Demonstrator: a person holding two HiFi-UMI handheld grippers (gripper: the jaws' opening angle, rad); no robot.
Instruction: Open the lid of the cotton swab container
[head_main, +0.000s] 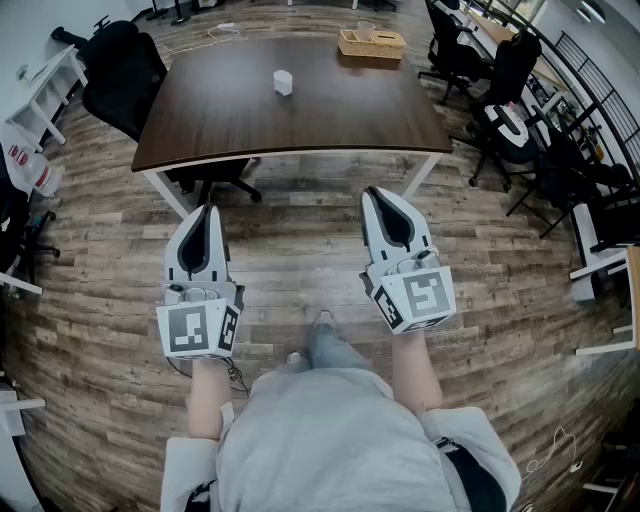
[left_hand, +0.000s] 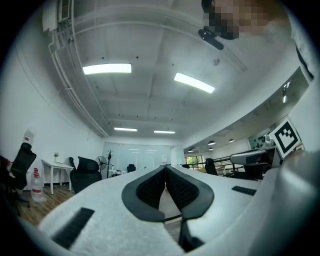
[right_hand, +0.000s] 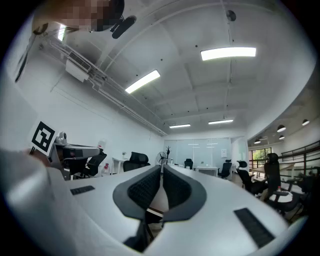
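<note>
A small white cylindrical container (head_main: 283, 82) stands upright on the dark brown table (head_main: 220, 120), far ahead of both grippers. My left gripper (head_main: 207, 211) is held over the wooden floor, well short of the table, its jaws shut with nothing between them. My right gripper (head_main: 374, 192) is held level with it to the right, also shut and empty. In the left gripper view the left gripper (left_hand: 165, 168) shows its black pads pressed together at the tip. The right gripper (right_hand: 161, 168) looks the same in its own view. Both point slightly upward at the room and ceiling.
A woven tray (head_main: 371, 44) with items sits at the table's far right corner. Black office chairs (head_main: 125, 75) stand left of the table and more (head_main: 500, 90) at the right. White shelves (head_main: 40, 95) line the left wall. The person's legs and feet (head_main: 320, 335) are below.
</note>
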